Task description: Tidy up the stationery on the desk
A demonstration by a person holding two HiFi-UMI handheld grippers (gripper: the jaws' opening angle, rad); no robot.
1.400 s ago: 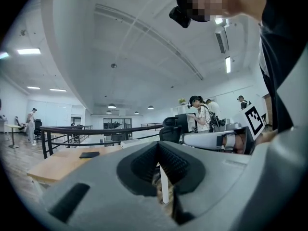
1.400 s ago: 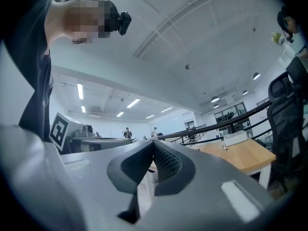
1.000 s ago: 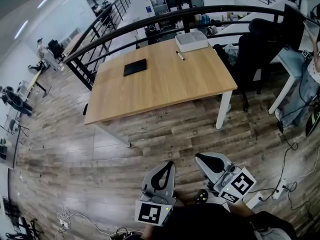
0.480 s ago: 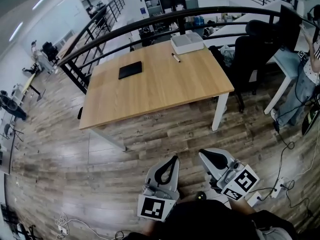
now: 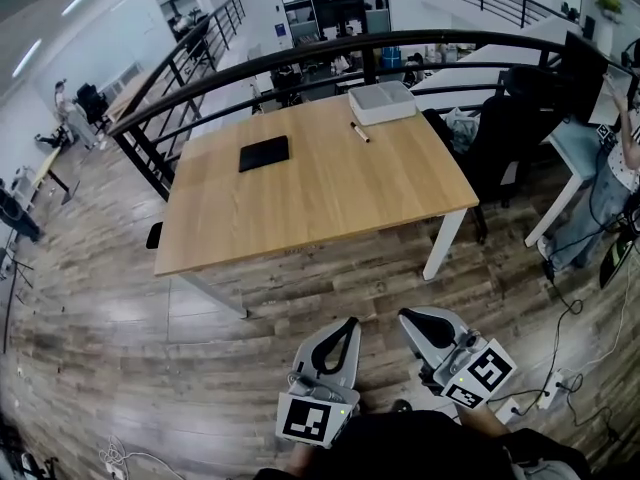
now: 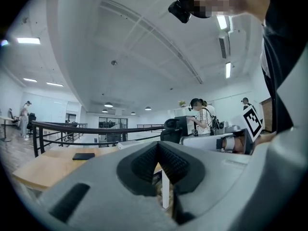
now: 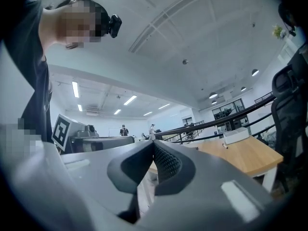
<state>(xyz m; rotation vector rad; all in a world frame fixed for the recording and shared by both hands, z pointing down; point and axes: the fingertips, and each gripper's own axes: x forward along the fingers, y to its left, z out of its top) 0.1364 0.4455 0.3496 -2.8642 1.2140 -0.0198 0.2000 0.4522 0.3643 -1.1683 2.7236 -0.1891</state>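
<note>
Now left gripper, right gripper closed, empty.

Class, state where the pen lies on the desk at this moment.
In the head view the pen lies on the wooden desk's far right part, just in front of the white box and right of the black notebook.

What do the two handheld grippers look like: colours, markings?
Both match: left gripper and right gripper have light grey shells, black ribbed pads, and a cube of black-and-white square markers at each rear. The person wears a dark top.
</note>
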